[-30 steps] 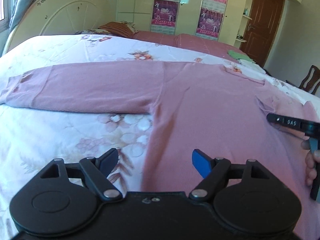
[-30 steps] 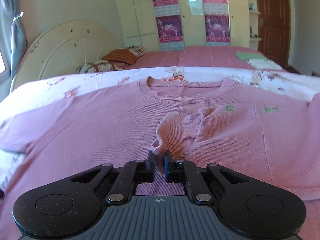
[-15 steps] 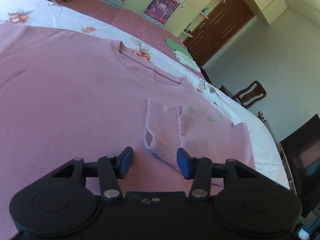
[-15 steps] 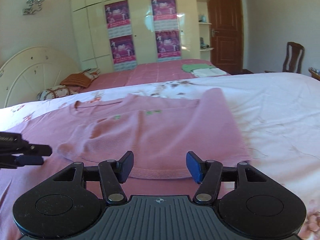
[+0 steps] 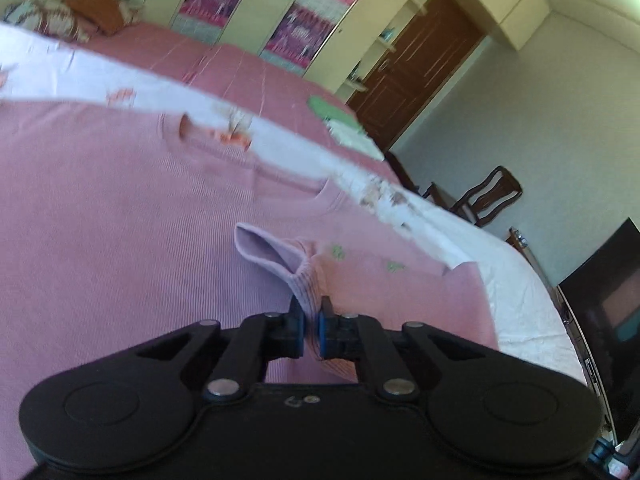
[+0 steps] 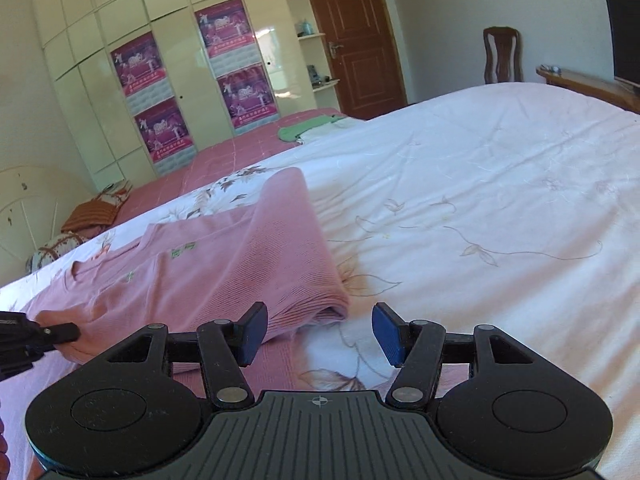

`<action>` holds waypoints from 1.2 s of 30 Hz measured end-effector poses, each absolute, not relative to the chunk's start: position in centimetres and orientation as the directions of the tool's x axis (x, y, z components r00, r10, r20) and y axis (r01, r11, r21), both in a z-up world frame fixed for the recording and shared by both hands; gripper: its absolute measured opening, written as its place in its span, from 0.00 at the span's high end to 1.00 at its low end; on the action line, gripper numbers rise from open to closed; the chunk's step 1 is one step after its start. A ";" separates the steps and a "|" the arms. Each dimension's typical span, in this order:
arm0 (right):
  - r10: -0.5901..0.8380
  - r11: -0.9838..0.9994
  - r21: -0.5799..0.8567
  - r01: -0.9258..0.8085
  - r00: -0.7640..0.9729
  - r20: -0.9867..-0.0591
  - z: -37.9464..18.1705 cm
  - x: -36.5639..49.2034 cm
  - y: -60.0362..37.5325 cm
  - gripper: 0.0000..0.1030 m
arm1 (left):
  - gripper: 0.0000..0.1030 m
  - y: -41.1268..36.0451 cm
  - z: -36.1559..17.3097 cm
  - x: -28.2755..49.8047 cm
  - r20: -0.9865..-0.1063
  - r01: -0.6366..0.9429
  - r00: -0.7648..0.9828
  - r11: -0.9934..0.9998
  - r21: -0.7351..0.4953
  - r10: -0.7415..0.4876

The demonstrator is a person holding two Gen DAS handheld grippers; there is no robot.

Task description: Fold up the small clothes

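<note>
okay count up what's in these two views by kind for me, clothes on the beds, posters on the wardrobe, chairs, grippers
Pink sweater: 1
Green and white folded clothes: 1 pile
Posters: 4
Wooden chair: 1
Grippers, left gripper and right gripper: 2
Total: 9

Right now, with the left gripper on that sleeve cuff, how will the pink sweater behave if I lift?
Probably floppy: the sleeve cuff already bends and folds ahead of the left gripper. The pink sweater looks like thin ribbed knit, so likely light, trailing and draping rather than holding shape. Slipping seems unlikely.
</note>
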State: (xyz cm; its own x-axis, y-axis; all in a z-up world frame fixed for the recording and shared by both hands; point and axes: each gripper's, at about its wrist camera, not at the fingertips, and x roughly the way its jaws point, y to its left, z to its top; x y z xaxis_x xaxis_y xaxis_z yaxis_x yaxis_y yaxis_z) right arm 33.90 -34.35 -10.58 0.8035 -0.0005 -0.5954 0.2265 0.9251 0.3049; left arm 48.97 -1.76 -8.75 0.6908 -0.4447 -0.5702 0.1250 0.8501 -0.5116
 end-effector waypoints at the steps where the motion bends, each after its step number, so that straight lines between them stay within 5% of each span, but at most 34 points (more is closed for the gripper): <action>1: 0.001 0.924 0.307 0.226 0.804 -0.595 -10.4 33.8 -34.5 0.43 | 0.95 -1.4 -8.2 48.7 -0.559 0.133 0.704 0.855 -0.502 -0.438; 5: 0.017 0.922 0.322 0.216 0.807 -0.590 -9.7 33.5 -34.6 0.43 | 0.95 2.5 -6.2 46.2 -0.478 0.127 0.800 0.881 -0.456 -0.363; 14: 0.051 0.909 0.360 0.208 0.804 -0.592 -9.3 33.5 -34.6 0.43 | 0.94 3.9 -9.6 46.4 -0.568 0.043 0.760 0.897 -0.439 -0.314; 18: 0.065 0.914 0.357 0.192 0.801 -0.595 -9.0 34.0 -34.7 0.43 | 0.69 4.8 -11.1 46.3 -0.589 0.006 0.741 0.880 -0.475 -0.323; 21: 0.081 0.919 0.355 0.173 0.797 -0.599 -9.1 35.1 -34.5 0.43 | 0.64 5.3 -11.5 47.1 -0.576 0.005 0.745 0.865 -0.502 -0.338; 24: 0.111 0.924 0.352 0.146 0.780 -0.616 -9.6 36.3 -34.1 0.58 | 0.62 5.9 -11.7 48.2 -0.565 -0.018 0.747 0.840 -0.542 -0.349; 26: 0.121 0.927 0.347 0.141 0.764 -0.634 -10.1 36.8 -33.9 0.60 | 0.62 6.3 -11.8 49.1 -0.565 -0.036 0.746 0.827 -0.561 -0.351; 29: 0.116 0.938 0.320 0.130 0.754 -0.647 -10.7 36.9 -33.6 0.62 | 0.65 6.4 -11.9 50.6 -0.566 -0.032 0.743 0.825 -0.564 -0.358; 30: 0.114 0.941 0.314 0.127 0.753 -0.648 -10.6 36.8 -33.6 0.62 | 0.72 6.3 -11.8 51.0 -0.570 -0.030 0.741 0.831 -0.555 -0.355; 31: 0.113 0.943 0.309 0.125 0.753 -0.648 -10.6 36.7 -33.5 0.62 | 0.96 6.2 -11.7 51.3 -0.571 -0.018 0.744 0.844 -0.536 -0.347; 36: 0.109 0.950 0.290 0.113 0.753 -0.648 -10.6 36.7 -33.3 0.62 | 0.96 5.2 -9.4 48.8 -0.430 0.055 0.873 0.923 -0.381 -0.230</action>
